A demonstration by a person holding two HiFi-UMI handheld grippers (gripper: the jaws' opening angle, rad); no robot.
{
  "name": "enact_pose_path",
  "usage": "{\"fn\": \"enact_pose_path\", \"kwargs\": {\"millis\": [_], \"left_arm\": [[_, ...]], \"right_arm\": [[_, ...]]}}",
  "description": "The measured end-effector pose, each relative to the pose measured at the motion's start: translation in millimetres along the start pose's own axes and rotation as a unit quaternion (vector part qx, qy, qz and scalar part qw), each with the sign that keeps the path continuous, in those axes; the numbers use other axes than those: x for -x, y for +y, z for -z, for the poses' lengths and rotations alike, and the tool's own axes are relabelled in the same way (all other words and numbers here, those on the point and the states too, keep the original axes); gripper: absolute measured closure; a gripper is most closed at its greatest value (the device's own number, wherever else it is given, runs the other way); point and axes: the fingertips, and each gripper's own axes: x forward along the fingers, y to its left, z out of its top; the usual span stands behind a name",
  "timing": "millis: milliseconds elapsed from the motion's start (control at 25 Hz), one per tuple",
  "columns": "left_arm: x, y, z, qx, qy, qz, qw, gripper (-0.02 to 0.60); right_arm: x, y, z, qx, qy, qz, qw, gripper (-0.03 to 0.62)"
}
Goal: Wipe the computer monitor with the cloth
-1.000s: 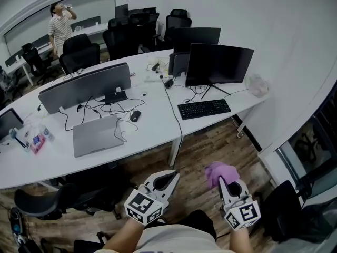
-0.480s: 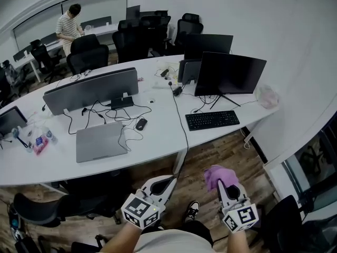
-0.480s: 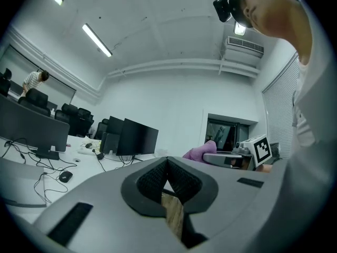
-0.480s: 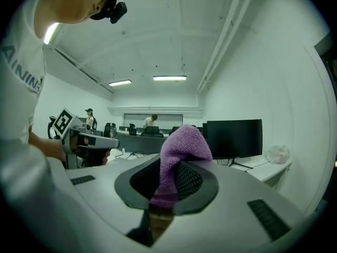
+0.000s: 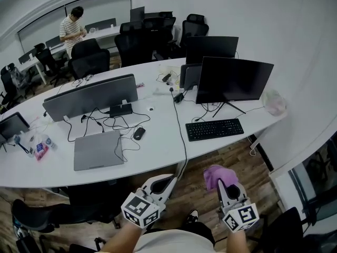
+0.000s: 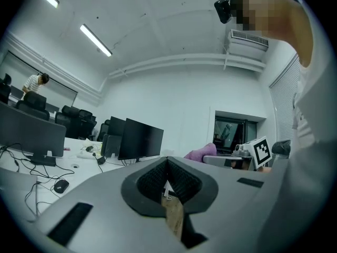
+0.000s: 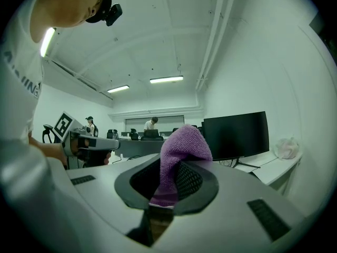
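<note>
The wiping has not begun; this looks like the walk-up, with the person standing back from the white desk [image 5: 158,146] and both tools held low at the waist, well apart from anything on it. The right gripper [image 5: 221,185] is pinching the purple cloth [image 5: 215,174]: its jaws are clamped on the lower folds, and the rest of the fabric humps up above them in a soft, rounded peak. The cloth looks like a thick, nubbly microfibre, bunched instead of spread, so only a small crown of it faces forward. The left gripper [image 5: 171,179] carries nothing that I can see; its jaws are pressed together along a tight seam. The monitor [image 5: 234,80] stands near the desk's right end, behind a black keyboard [image 5: 215,129], its screen dark and unlit, propped on thin splayed legs with cables trailing off beside it. A second dark screen [image 5: 211,46] sits behind it, and someone [image 5: 73,28] is busy at a far table. I would judge the next move to be closing the gap to the desk, lifting the right gripper to screen height and bringing the cloth's crown against the glass. It calls for a light touch, since those slender legs may let the panel rock or slide, and the hard jaw tips sit just under the fabric.
</note>
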Motion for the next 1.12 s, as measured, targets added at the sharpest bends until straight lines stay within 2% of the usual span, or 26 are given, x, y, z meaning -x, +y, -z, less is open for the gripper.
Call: {"fn": "enact_pose_path", "kwargs": {"millis": [320,640,800,960,1120], "left_arm": [[-84.4,-1.4,-9.5,-0.001,0.004,-0.020,0.9998,0.572],[-156.1,-5.4,-8.4,-0.016,0.011,-0.050,0.9986,0.572],[-178.8,-4.9,-1.6,-0.020,0.029,-0.055,0.9979,0.572],[-191.3,7.1,-3.3,-0.017,0.032,-0.069,0.9969,0.572],[-211.4,19.6,1.3,0.012,0.033,-0.058,0.9977,0.572]], "right_arm": [[-28.9,-86.0,-9.9,-0.011,0.000,-0.023,1.000,0.539],[-55.5,-161.4,-2.0,-0.031,0.000,-0.057,0.998,0.539],[-68.2,-182.8,11.0,-0.060,0.006,-0.069,0.996,0.539],[-85.5,-193.3,20.4,-0.065,0.016,-0.084,0.994,0.539],[-103.1,-203.3,22.8,-0.066,0.016,-0.087,0.994,0.539]]}}
